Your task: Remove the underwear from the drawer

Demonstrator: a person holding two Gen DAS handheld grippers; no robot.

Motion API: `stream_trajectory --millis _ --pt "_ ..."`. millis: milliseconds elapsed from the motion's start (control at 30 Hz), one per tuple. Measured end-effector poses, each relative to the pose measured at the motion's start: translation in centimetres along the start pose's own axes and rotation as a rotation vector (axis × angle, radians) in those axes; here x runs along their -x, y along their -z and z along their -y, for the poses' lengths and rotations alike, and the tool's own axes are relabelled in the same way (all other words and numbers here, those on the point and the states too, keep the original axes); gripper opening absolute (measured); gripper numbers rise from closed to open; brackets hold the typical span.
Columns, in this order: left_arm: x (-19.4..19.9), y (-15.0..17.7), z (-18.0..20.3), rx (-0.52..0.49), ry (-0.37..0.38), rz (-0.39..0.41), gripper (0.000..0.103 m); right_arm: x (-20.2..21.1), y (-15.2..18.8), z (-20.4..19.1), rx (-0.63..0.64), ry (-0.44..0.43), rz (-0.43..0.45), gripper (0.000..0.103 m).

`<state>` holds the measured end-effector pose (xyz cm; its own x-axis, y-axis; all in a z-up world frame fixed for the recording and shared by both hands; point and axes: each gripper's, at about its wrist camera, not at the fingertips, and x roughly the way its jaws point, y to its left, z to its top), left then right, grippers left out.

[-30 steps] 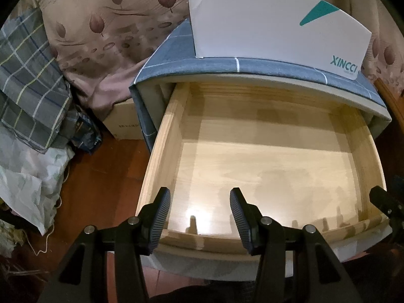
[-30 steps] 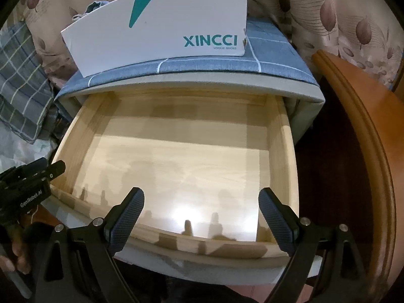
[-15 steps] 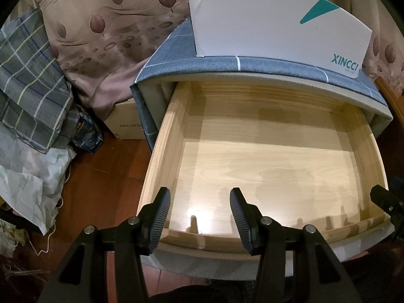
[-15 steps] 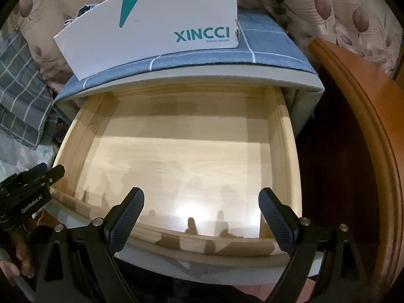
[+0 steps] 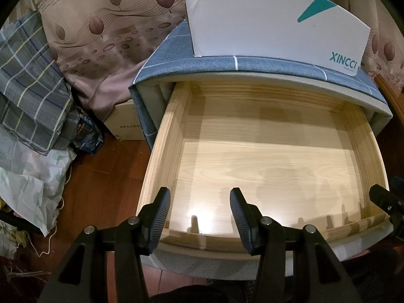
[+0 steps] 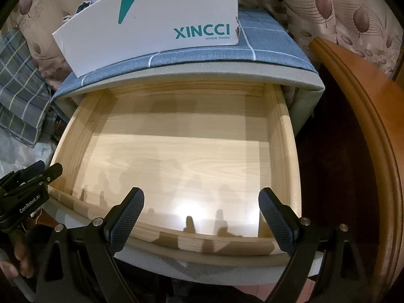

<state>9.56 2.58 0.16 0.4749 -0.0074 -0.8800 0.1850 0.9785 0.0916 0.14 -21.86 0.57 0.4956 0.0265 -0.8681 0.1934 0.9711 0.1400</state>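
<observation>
Left wrist view: left hand-held gripper (image 5: 199,213) released, nothing between its pads, poised over the front rim of the pulled-out drawer (image 5: 161,136). Drawer floor bare pale wood, glare near the front. No underwear anywhere inside. White shoe box (image 5: 252,17) on the blue-checked nightstand top (image 5: 171,50); scraps of red and white cloth peeking over its back edge, possibly the garments, though too little showing to say. Plaid bedding (image 5: 27,80) heaped at left above the wooden floor (image 5: 101,184).

Right wrist view: right hand-held gripper (image 6: 202,217) spread wide and empty, also above the drawer's front rim. Same bare boards from wall to wall. Cloth again visible behind the box top, red and blue-grey. Left gripper at the lower left edge, carried by a hand (image 6: 15,257).

Handling, as a judgement: underwear light, soft, limp, not fragile; best pinched at a bunched fold or waistband, not a flat single layer.
</observation>
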Motion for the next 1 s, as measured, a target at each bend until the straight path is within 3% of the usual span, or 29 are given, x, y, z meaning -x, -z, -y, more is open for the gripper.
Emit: stream_trajectory --millis 1000 --pt "-0.01 -0.05 0.15 -0.001 -0.001 0.001 0.05 -0.08 0.1 -0.04 0.008 0.005 -0.004 0.091"
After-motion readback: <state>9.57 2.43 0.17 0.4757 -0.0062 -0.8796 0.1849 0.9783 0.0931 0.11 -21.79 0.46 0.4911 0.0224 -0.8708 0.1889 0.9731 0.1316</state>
